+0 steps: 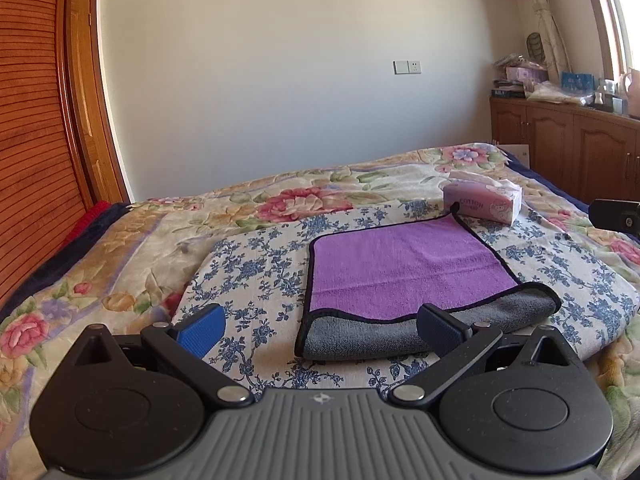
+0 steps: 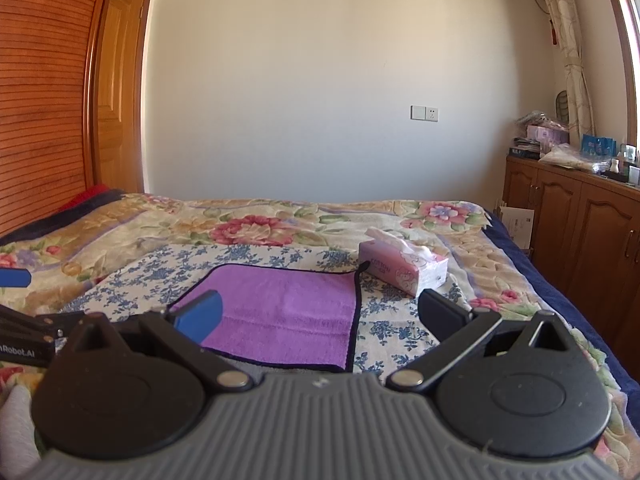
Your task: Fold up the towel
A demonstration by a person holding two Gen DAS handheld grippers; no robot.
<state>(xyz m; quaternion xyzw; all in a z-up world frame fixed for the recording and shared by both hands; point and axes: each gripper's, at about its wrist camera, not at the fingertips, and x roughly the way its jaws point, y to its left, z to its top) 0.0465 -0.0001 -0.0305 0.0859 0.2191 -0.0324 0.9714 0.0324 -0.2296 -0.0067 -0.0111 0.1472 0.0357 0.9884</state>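
A purple towel (image 1: 400, 264) with a black hem and a grey underside lies folded on the blue-flowered cloth on the bed; its grey fold faces me at the near edge. It also shows in the right wrist view (image 2: 288, 312). My left gripper (image 1: 320, 330) is open and empty, held just short of the towel's near left corner. My right gripper (image 2: 320, 316) is open and empty, above the towel's near right part. The left gripper's tip (image 2: 14, 278) shows at the left edge of the right wrist view.
A pink tissue pack (image 1: 482, 198) lies just beyond the towel's far right corner, also in the right wrist view (image 2: 402, 266). The blue-flowered cloth (image 1: 256, 264) lies on a floral bedspread (image 1: 120, 240). Wooden cabinets (image 2: 580, 220) stand at the right, a wardrobe (image 1: 32, 140) at the left.
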